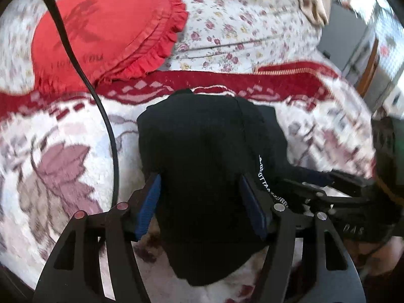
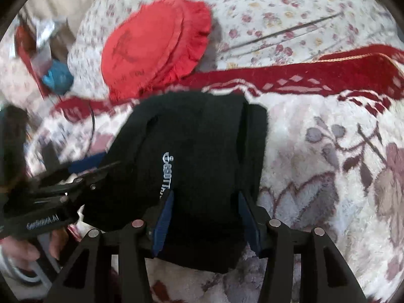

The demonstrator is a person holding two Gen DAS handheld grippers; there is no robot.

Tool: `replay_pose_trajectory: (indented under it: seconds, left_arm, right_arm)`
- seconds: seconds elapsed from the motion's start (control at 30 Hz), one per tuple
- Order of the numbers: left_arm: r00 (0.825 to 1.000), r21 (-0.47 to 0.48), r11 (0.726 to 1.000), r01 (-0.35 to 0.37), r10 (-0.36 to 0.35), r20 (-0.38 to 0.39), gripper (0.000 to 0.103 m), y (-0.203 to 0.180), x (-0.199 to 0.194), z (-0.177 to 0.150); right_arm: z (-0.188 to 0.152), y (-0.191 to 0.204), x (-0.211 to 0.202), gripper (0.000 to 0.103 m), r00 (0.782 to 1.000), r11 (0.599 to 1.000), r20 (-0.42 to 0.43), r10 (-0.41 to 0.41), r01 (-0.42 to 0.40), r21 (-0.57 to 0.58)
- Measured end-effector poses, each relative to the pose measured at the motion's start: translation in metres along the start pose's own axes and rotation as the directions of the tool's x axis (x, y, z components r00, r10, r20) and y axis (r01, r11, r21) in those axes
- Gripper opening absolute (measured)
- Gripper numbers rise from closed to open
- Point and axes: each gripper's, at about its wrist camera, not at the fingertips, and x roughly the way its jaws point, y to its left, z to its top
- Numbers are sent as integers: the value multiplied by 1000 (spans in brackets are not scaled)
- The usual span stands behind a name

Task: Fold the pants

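We hold the black pants (image 1: pixel 202 151) bunched into a dark bundle on the white-and-crimson floral blanket (image 1: pixel 58 166), with both tools over its near end. Our left gripper (image 1: pixel 200 192) has its blue-padded fingers (image 1: pixel 149 204) spread wide on either side of the bundle, and our right gripper (image 2: pixel 205 209) stands the same way, jaws apart with the cloth lying between them; neither visibly pinches the fabric. The bundle's far edge reaches the blanket's crimson border (image 1: pixel 227 80), and just beyond that border the red frilled cushion (image 1: pixel 106 32) lies on the flowered sheet (image 1: pixel 240 20). To the right of the pants, in the right wrist view, the blanket spreads wide and bare; to the left, a black cable (image 1: pixel 111 136) runs down across the blanket beside the bundle. White lettering (image 2: pixel 166 174) on the pants runs toward the grippers and is partly cut off, so we cannot read it. Everything away from the bundle is smeared with blur, the bedside clutter (image 2: pixel 48 50) cannot be made out, and the pants' layers merge into one black mass.
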Motion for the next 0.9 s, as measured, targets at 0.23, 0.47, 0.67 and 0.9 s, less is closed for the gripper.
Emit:
replay_pose_trajectory:
  seconds: [0.23, 0.47, 0.67, 0.9]
  left_arm:
    - [1000, -118, 993, 29, -28, 5, 75, 30, -4, 1]
    - [997, -129, 989, 76, -79, -19, 75, 30, 16, 6]
    - [995, -155, 984, 88, -93, -25, 79, 32, 27, 8]
    - [994, -145, 984, 107, -106, 13, 66, 30, 28, 6]
  right_arm:
    - [15, -30, 3, 80, 998, 989, 53, 34, -42, 143]
    - [23, -37, 37, 82, 994, 981, 5, 105, -105, 162]
    - [24, -42, 42, 81, 986, 966, 58, 159, -167, 195]
    - [23, -29, 39, 41, 986, 977, 76, 151, -161, 140]
